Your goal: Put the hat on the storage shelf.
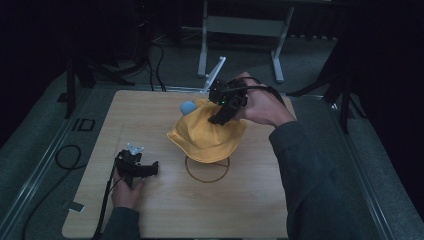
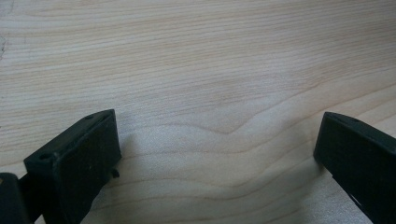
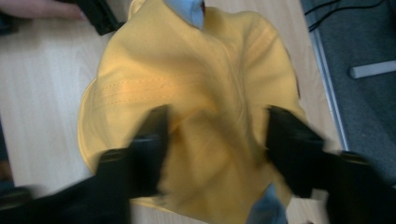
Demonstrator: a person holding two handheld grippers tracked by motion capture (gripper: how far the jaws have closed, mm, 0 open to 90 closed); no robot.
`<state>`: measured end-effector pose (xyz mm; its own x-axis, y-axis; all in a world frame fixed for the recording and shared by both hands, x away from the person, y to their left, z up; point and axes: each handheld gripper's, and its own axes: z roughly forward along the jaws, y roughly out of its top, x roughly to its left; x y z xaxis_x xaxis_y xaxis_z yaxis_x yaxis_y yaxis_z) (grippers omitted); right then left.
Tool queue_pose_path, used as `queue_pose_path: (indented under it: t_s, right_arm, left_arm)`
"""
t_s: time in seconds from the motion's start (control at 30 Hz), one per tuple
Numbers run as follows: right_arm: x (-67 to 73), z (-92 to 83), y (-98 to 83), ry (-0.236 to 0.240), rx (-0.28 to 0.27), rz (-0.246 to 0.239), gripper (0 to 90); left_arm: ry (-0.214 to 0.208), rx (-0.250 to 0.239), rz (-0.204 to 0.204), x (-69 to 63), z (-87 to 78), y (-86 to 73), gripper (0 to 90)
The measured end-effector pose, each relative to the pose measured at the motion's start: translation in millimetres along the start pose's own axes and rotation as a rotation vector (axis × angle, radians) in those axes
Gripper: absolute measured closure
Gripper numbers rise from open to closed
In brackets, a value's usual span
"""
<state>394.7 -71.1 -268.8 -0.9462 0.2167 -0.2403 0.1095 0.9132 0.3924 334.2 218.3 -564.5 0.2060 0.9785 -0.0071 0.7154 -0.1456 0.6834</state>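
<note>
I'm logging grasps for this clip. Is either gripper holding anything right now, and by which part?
Nothing is held. The right gripper is over the yellow hat with its jaws spread. The left gripper is open over the bare wooden table.

Just one legible marking: "ID" in dark letters, standing on the grey floor strip just beside the left edge of the wooden table. Nothing else readable anywhere.

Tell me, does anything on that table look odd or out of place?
The floppy yellow fabric hat sits lopsided and rumpled over a pale blue object that pokes out at its far edge. It half covers a brown ring on the wooden table.
</note>
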Motion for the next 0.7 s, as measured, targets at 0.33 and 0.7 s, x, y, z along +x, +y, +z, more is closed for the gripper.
queue_pose_path:
  t_s: [0.33, 0.7]
  right_arm:
    - [-2.2, -14.8, -6.9, -0.095, -0.056, 0.034, 11.2]
    - [-18.8, -29.6, -44.5, -0.121, -0.072, 0.112, 10.4]
  left_arm:
    - [0.0, 0.0, 0.001, 0.0, 0.0, 0.0, 0.4]
    - [0.001, 0.0, 0.0, 0.0, 0.0, 0.0, 0.4]
